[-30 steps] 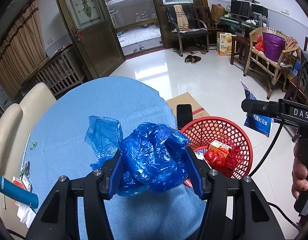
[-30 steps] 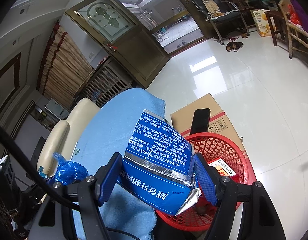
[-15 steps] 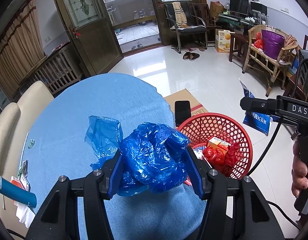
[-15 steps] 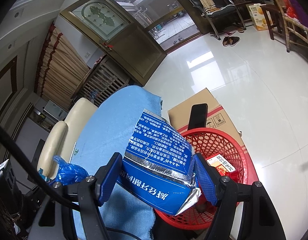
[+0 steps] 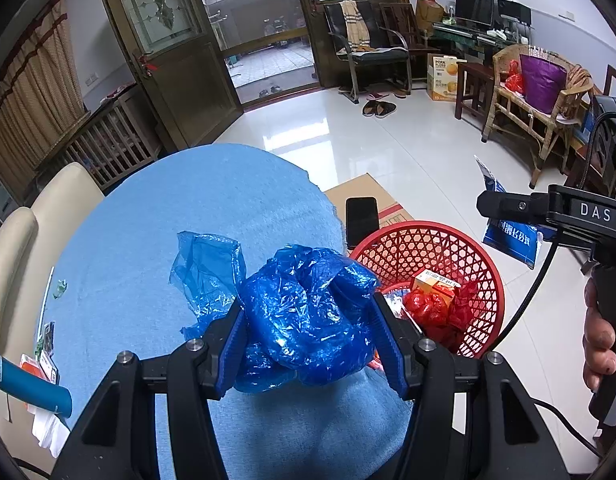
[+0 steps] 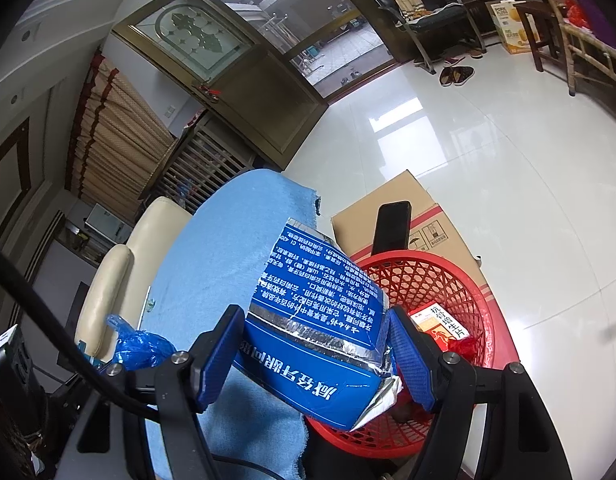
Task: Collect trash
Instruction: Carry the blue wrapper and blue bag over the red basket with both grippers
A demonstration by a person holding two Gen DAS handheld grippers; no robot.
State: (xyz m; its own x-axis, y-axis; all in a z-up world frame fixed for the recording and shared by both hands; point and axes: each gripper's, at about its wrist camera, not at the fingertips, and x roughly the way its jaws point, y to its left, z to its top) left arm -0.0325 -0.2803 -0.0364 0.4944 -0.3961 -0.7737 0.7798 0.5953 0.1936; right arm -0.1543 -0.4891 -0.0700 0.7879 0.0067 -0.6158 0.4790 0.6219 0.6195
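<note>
Both hands are loaded, so the step in hand is the carrying one: each gripper has a piece of trash and neither piece is yet in the red basket (image 5: 484,256). The left gripper (image 5: 314,344) stands about half open, its blue pads pressing from both sides on a crumpled blue plastic bag (image 5: 308,316), which bulges out above and below the pads. The bag hangs over the blue tablecloth (image 5: 156,220), near the edge of the table and just beside the basket rim. The right gripper (image 6: 318,356) is a little wider and is closed on a flattened blue carton (image 6: 320,320) with white print and a silver torn edge; the carton sits tilted between the pads, its lower corner over the near side of the basket.

The basket stands on the floor beside the table and already holds a small orange box (image 5: 436,282) and some red plastic (a black phone (image 5: 362,222) lies on a cardboard box (image 6: 392,204) behind it, and this should not be touched).

I judge that the next move calls for bringing each gripper fully above the basket opening before the pads open. The bag is light and may cling to a pad, so it needs a wide opening
</note>
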